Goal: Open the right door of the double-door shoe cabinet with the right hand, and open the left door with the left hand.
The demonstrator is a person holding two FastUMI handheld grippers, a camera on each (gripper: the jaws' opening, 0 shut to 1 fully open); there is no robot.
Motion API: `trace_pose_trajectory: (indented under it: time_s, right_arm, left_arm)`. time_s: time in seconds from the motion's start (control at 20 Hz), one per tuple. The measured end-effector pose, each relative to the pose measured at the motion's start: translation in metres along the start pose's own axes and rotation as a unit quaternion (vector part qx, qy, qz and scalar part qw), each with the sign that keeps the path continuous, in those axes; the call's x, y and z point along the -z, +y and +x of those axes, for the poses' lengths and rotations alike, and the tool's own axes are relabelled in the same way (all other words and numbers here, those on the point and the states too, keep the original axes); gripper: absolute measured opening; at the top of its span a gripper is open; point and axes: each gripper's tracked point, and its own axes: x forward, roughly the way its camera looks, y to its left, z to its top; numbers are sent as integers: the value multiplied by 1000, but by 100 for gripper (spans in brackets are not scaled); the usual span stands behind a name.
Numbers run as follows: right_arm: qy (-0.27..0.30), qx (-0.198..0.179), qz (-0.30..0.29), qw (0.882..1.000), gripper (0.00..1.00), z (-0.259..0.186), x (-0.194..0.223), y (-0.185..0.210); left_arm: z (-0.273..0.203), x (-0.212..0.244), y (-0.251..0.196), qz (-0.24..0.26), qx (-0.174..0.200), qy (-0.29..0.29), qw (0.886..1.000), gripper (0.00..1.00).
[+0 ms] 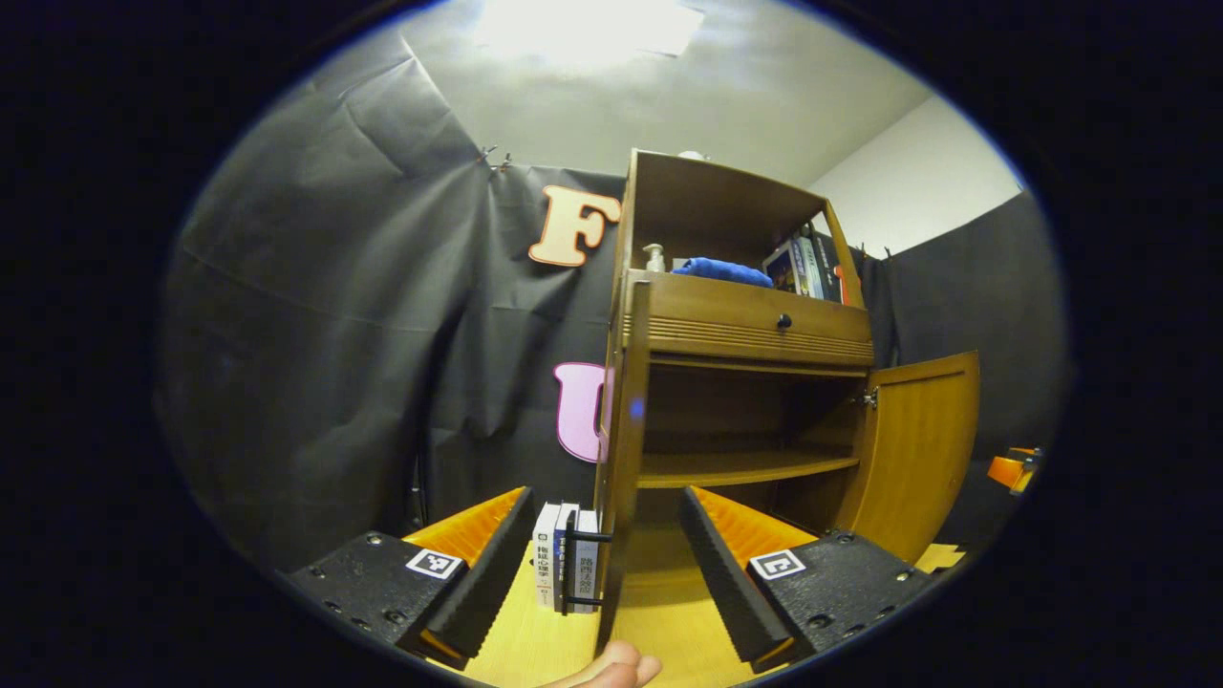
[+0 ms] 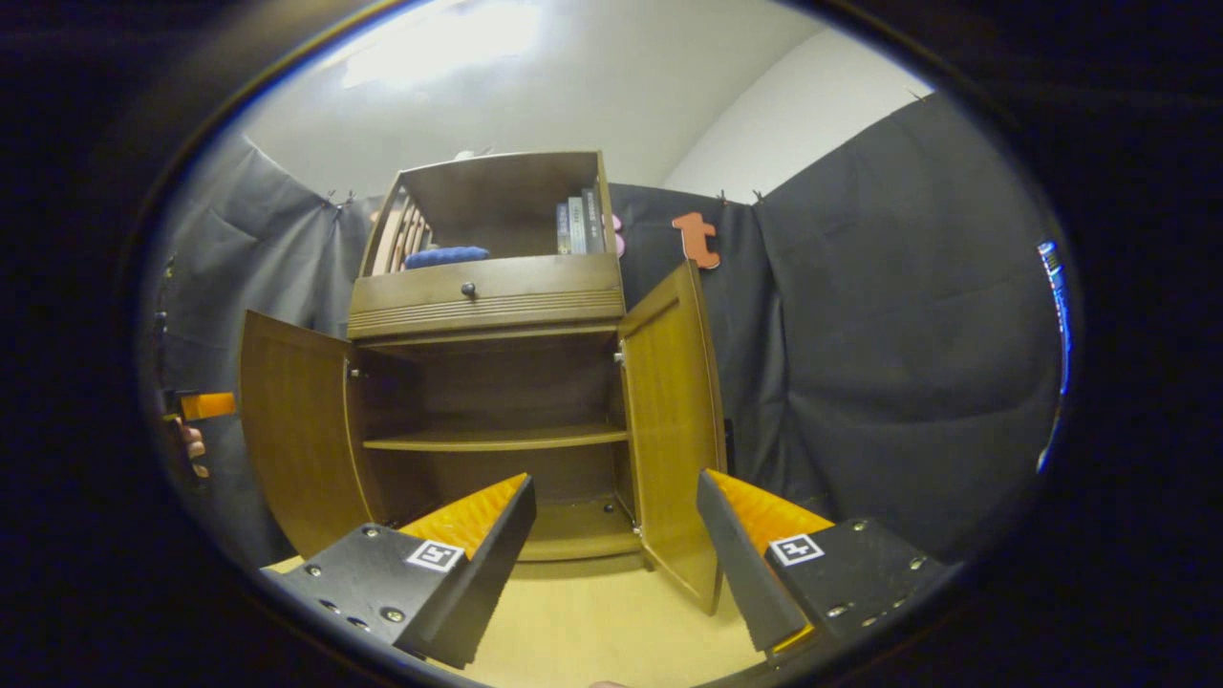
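As the left gripper view looks along the left door [image 1: 621, 449], seen edge-on, the left gripper [image 1: 604, 564] stands wide open with that edge between its fingers, gripping nothing. In the right gripper view, the right gripper [image 2: 616, 545] is also wide open and empty, near the right door [image 2: 674, 430]; both doors of the cabinet [image 2: 487, 296] are swung out. I judge both hands should draw straight back, without touching the doors.

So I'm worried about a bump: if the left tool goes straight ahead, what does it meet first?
Probably the edge of the open left door, which stands between the left tool's open fingers; depth is unclear.
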Motion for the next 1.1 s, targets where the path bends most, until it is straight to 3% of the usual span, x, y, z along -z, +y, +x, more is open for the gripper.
trace_pose_trajectory:
  time_s: [0.15,0.3,0.4,0.45,0.55,0.6,0.8,1.1]
  right_arm:
    - [-6,-9,-2,1000,100,1,-8,2]
    - [-10,-25,19,999,100,13,-19,9]
    - [-7,-21,20,1000,100,22,-20,6]
    - [-5,-17,17,1000,100,23,-19,3]
    - [-1,-10,15,1000,100,26,-17,-1]
    - [1,-8,16,1000,100,27,-16,-3]
    - [10,-3,24,1000,100,30,-4,-9]
    - [24,5,7,1000,100,46,7,-18]
  left_arm:
    - [5,-12,-29,-4,2,3,1000,89]
    - [10,-17,-72,1,29,3,1000,89]
    - [12,-20,-102,8,51,-5,999,94]
    - [12,-22,-117,12,62,-10,998,89]
    - [13,-22,-144,18,81,-19,996,94]
    - [13,-21,-156,16,90,-22,996,90]
    - [21,-12,-204,5,120,-24,992,92]
    - [47,12,-237,-6,118,-13,993,94]
